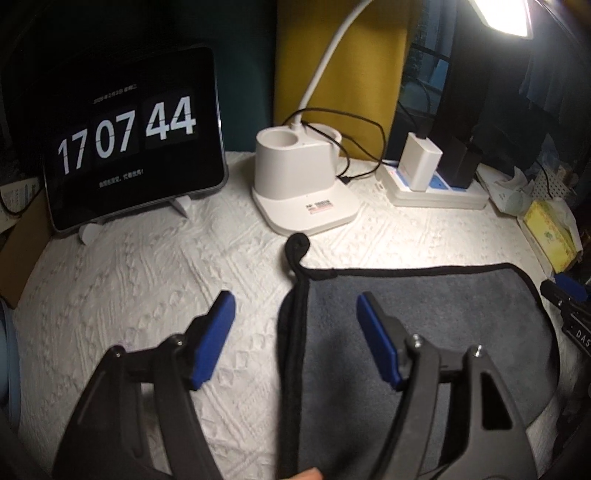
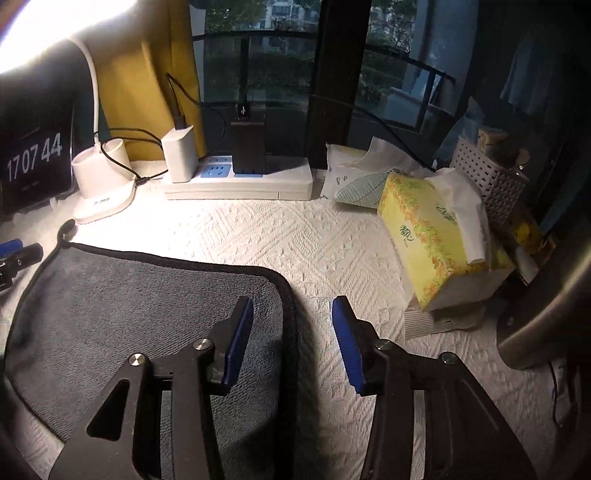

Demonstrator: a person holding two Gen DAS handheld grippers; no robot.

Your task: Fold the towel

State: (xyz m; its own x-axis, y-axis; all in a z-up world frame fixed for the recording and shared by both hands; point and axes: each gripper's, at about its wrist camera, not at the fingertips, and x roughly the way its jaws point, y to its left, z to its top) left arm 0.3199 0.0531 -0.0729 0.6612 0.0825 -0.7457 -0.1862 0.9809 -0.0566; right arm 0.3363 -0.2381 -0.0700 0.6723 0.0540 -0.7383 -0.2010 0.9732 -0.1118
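Tablet [image 1: 136,140] reading 17 07 44, grey towel [image 1: 424,314] flat, both grippers gaping

Lighting: single desk lamp [image 1: 502,14], blown-out glare at one o'clock in the left wrist view and at eleven o'clock in the right. White tablecloth [image 1: 147,280] bright near the lamp base [image 1: 303,184], dimmer toward six o'clock. Corners vignetted black. Fisheye bending at all edges. Slight motion blur; clock screen [image 1: 129,136] digits legible. Window [image 2: 280,51] dusky.
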